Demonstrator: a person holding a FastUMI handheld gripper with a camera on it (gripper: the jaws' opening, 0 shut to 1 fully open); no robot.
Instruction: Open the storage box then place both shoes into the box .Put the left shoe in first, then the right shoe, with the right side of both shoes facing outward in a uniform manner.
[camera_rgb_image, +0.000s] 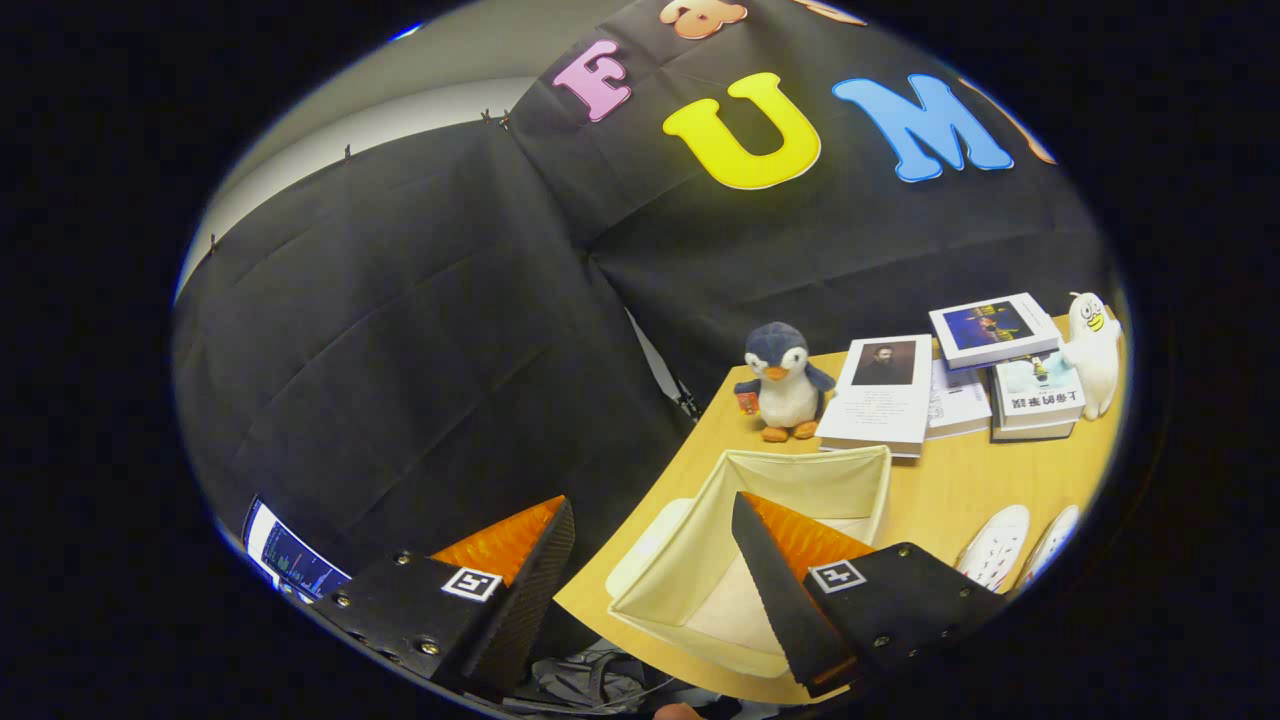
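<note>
2 shoes (1010, 545) lie beside the open box (700, 560); gripper (650, 580) spread wide, empty.

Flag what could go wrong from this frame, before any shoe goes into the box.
The storage box sits near the table's edge, so a push might slide it off. Its soft walls could fold under a shoe. The open gripper is off-line, one finger past the table edge.

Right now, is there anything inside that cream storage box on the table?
The storage box stands open, and the inside that shows is bare fabric. The gripper is open, and one finger covers part of the floor. Both shoes lie outside, beside it.
</note>
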